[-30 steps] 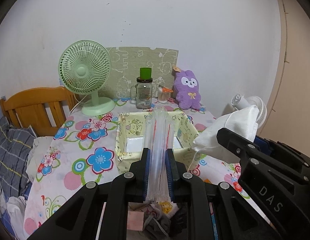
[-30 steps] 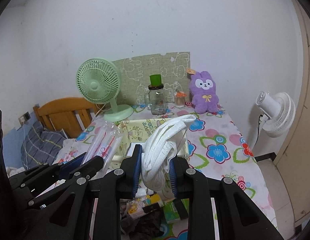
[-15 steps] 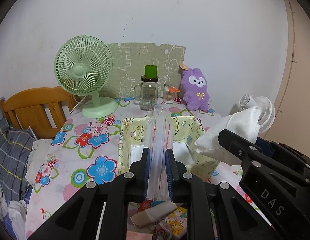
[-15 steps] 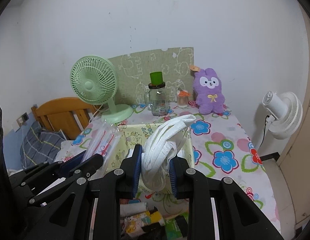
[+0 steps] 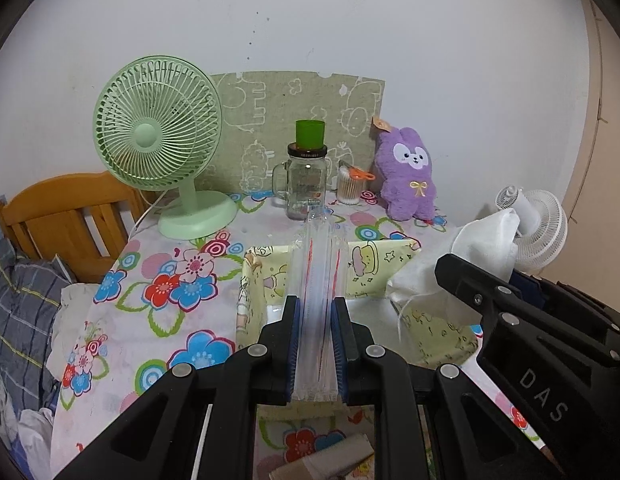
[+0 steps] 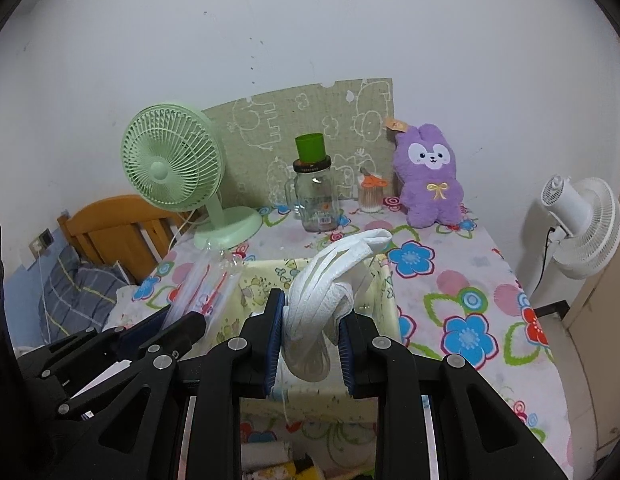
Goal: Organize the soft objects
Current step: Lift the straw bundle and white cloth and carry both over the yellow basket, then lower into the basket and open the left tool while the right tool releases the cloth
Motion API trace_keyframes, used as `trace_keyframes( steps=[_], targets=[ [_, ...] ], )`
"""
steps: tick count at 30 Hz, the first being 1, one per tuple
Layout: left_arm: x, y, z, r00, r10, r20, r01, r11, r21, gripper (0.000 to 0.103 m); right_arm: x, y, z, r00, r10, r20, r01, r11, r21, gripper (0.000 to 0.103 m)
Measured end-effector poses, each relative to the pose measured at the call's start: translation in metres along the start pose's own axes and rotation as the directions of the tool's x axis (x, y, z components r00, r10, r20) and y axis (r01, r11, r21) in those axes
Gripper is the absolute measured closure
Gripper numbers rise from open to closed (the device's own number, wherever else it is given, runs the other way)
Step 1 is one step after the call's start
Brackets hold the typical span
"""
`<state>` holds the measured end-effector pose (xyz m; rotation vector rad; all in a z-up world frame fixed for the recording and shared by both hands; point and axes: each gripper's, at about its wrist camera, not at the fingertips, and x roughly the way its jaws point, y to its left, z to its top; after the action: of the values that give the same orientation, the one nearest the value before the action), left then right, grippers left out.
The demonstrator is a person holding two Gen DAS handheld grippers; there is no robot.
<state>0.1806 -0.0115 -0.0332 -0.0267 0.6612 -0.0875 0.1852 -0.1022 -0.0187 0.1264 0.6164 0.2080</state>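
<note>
left gripper [image 5: 315,320] clenched on clear packet [image 5: 318,280], right gripper [image 6: 311,320] on white cloth [image 6: 329,280]

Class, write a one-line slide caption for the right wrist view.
Right tongs grip a white cloth bundle above the yellow fabric box.

Green fan [image 5: 158,148], glass jar [image 5: 306,184], wooden chair [image 5: 66,220].

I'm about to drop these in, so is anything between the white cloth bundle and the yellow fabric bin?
Nothing visible. The right gripper holds the white cloth bundle at the yellow fabric bin's open top; the left gripper's clear plastic packet is alongside, not between.
</note>
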Motion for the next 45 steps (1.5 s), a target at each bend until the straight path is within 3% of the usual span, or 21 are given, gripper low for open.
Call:
trace_keyframes(
  steps=[11, 22, 34, 37, 42, 45],
  targets=[
    [0.038, 0.001, 0.011, 1.0, 0.012, -0.012, -0.012, 1.0, 0.011, 0.089, 0.037, -0.005, 0.011, 1.0, -0.016, -0.012, 0.016, 1.0, -0.003, 0.075],
    [0.084, 0.011, 0.005, 0.995, 0.03, -0.096, -0.031, 1.0, -0.007, 0.086, 0.085, -0.005, 0.007, 0.996, -0.046, -0.08, 0.043, 0.999, -0.031, 0.075],
    [0.102, 0.012, 0.001, 0.99, 0.022, -0.141, -0.022, 1.0, 0.001, 0.065, 0.113, 0.002, 0.003, 0.993, -0.037, -0.11, 0.031, 0.998, -0.055, 0.074],
    [0.102, 0.012, 0.002, 0.989, 0.011, -0.147, -0.012, 1.0, 0.0, 0.061, 0.115, 0.003, 0.003, 0.993, -0.029, -0.112, 0.023, 0.998, -0.054, 0.062],
    [0.1, 0.005, 0.002, 0.989, -0.03, -0.144, 0.032, 0.999, 0.012, 0.028, 0.113, -0.002, 0.003, 0.993, -0.034, -0.115, 0.031, 0.999, -0.033, 0.035],
    [0.094, 0.003, 0.004, 0.992, -0.016, -0.122, 0.019, 1.0, 0.02, 0.018, 0.107, -0.001, 0.004, 0.993, -0.068, -0.099, 0.063, 0.997, -0.054, 0.026]
  ],
)
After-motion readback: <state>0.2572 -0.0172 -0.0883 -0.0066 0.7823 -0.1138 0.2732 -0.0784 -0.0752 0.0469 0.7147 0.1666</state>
